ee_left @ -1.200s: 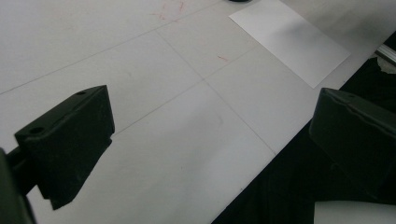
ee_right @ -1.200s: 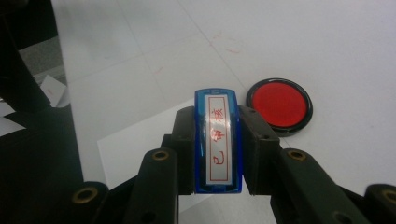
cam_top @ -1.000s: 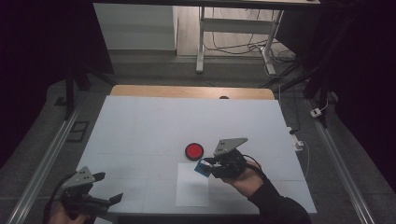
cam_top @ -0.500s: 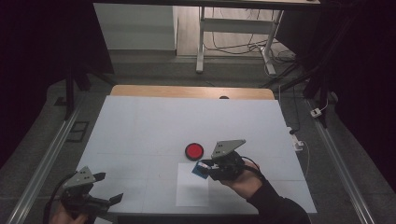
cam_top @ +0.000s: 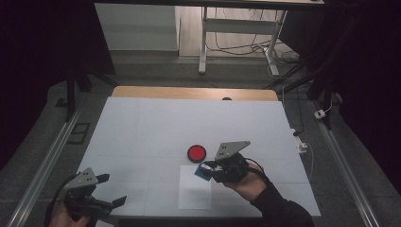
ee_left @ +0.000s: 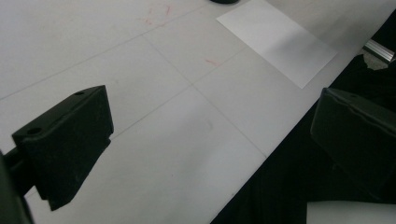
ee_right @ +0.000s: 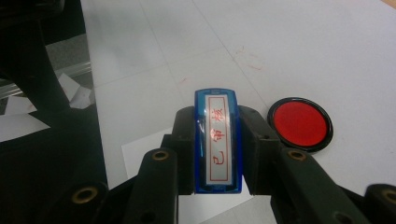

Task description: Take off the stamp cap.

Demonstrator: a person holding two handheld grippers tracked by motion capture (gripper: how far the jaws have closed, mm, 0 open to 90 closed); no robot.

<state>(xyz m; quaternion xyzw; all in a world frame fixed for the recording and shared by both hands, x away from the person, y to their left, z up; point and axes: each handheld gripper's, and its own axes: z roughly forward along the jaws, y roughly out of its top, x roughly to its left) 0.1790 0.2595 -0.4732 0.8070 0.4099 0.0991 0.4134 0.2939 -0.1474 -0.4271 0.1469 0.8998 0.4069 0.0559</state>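
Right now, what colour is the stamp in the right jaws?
Blue, its label lettered in red: the stamp shows best in the right gripper view.

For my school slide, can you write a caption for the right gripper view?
Right gripper clamps a blue stamp above white paper, beside a red ink pad.

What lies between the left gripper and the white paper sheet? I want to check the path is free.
Only bare white table: in the high view nothing sits between the left gripper and the paper sheet; the left gripper view agrees.
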